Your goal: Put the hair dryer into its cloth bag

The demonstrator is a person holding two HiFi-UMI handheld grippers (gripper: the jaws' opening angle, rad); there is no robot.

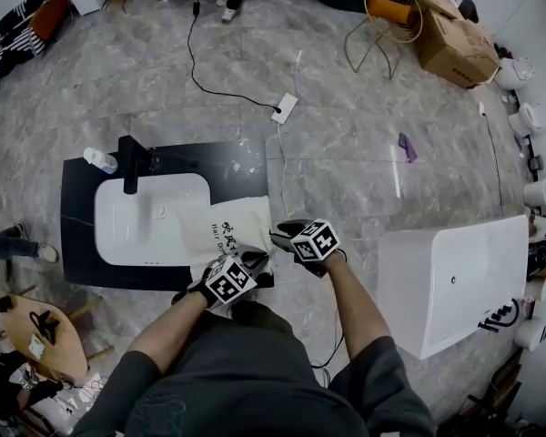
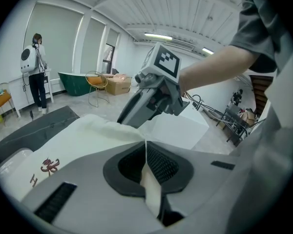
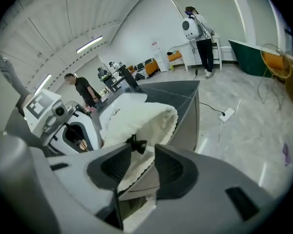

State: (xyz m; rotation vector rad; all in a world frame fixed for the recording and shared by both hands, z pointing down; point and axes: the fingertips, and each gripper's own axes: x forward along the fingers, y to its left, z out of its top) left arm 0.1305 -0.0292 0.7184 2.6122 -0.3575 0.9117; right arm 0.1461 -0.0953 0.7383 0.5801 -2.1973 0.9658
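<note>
My left gripper (image 2: 146,155) pinches a fold of the one cloth bag (image 2: 78,138); my right gripper (image 3: 136,167) has its jaws spread, the bag's rim lying loose between them.

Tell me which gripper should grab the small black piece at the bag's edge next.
Right, probably: the right gripper has jaws apart near the black piece, while the left gripper is shut on the cloth bag.

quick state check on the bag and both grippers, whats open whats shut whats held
cloth bag: lying across black counter and sink
left gripper: shut on cloth bag's edge
right gripper: open, bag's edge between the jaws, unpinched
hair dryer: not visible
</note>
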